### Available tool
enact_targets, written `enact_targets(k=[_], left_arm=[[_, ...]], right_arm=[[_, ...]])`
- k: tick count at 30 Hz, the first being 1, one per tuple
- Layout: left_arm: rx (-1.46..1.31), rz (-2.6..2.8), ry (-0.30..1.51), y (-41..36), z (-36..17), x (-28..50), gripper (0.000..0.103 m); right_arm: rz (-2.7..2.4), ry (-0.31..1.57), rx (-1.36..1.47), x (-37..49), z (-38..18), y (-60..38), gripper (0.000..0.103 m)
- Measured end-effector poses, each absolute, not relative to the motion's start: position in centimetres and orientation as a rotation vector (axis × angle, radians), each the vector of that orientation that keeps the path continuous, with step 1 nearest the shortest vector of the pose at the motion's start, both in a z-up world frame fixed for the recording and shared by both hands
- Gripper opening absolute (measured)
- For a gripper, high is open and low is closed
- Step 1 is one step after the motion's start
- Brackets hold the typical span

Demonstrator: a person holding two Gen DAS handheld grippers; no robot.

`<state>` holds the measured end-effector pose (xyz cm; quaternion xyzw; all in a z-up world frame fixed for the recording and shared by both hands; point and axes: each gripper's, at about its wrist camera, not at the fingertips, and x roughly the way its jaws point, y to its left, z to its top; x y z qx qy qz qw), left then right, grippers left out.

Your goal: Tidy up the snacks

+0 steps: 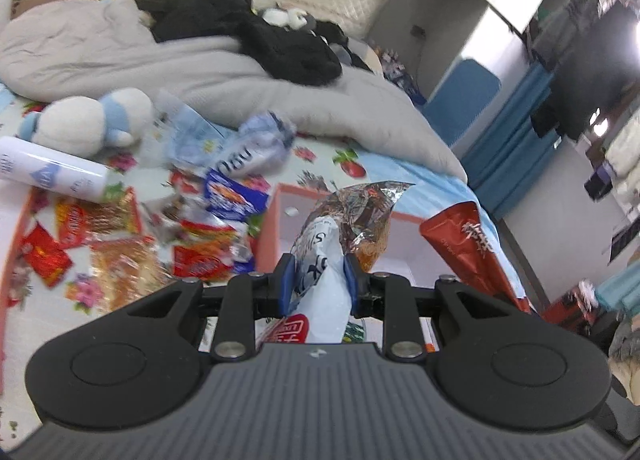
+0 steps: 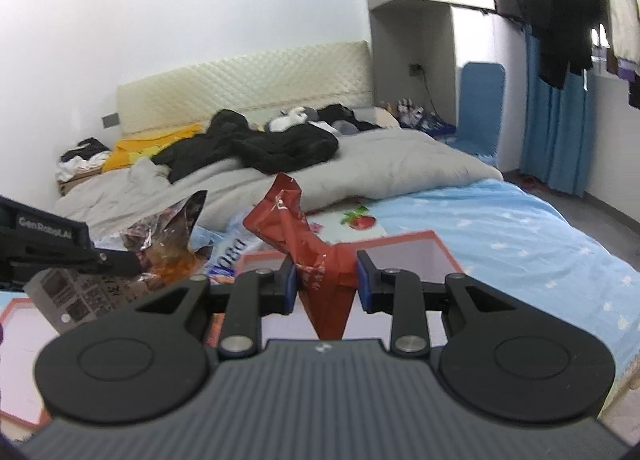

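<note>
Left gripper (image 1: 319,280) is clamped on a white-and-silver snack bag (image 1: 352,219), held above the coral-rimmed box (image 1: 280,195). Right gripper (image 2: 326,280) pinches a red snack bag (image 2: 316,256) by a crumpled fold over the same box (image 2: 436,238). Both bags hang close together — likely to snag or knock each other if dropped in at once. The holds are thin folds of slick foil, so a quick swing could slip one out. Loose packets (image 1: 120,244) lie just beside the box on the bed (image 2: 520,219).

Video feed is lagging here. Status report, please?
Left gripper shut on silver-white snack bag. Right gripper shut on red snack bag. Orange-rimmed box below; nothing blocking.
</note>
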<state>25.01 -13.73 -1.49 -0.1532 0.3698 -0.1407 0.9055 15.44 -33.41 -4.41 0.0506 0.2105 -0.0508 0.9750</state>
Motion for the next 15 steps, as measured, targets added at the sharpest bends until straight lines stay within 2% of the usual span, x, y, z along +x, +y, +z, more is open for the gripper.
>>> enact_targets(k=[15], left_arm=[[-0.266,-0.319,0.941,-20.4,-7.7,30.0,0.031]], right_arm=[[-0.132,0.600,0.137,18.1,-10.7,-38.8,0.032]])
